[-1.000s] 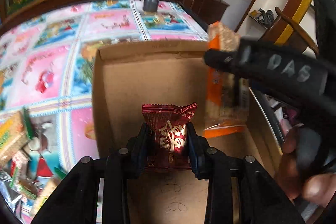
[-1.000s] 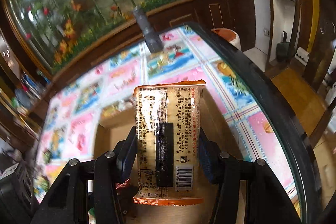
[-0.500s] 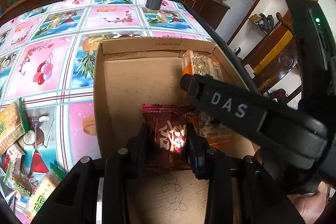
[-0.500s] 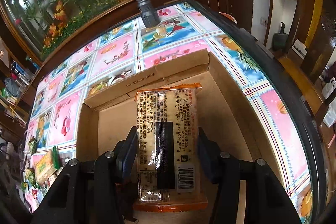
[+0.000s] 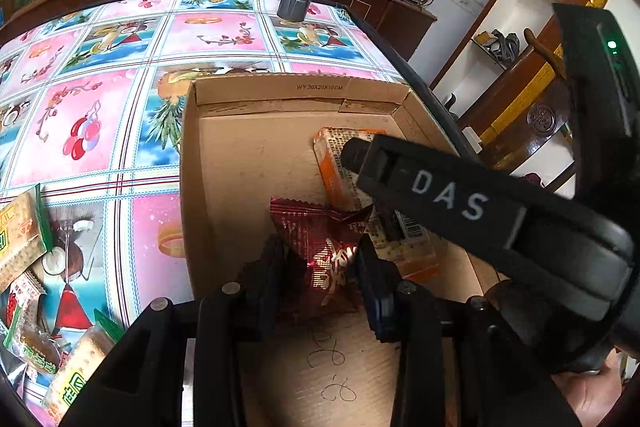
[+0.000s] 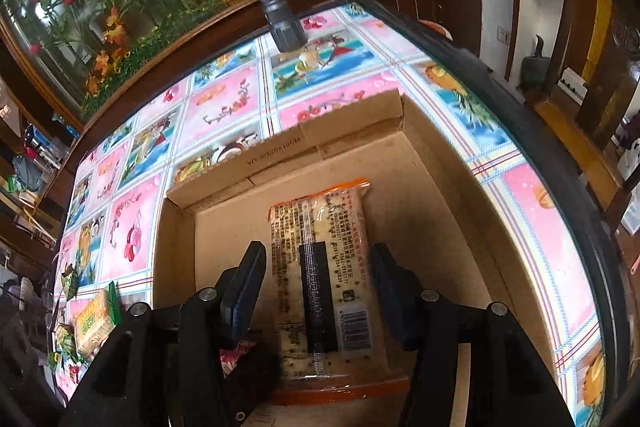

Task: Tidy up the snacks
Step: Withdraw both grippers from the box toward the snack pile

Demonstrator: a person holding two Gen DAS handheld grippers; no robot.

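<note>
Left wrist view: "WY 30X20X10CM" was read on the far flap of the cardboard box (image 5: 320,87), with pen scribbles on its floor. "DAS" was read on the right gripper (image 5: 368,187). The left gripper (image 5: 320,247) had just been eased open a little. The red packet (image 5: 320,255) (Chinese lettering, not legible) was seen tilted between its pads, over the box floor, apparently no longer clamped.

Right wrist view: the same size print was seen on the box (image 6: 440,187). The right gripper (image 6: 316,267) was found open, pads clear of the cracker packet (image 6: 320,227) (barcode, small Chinese text), which lay in the box between them.
</note>
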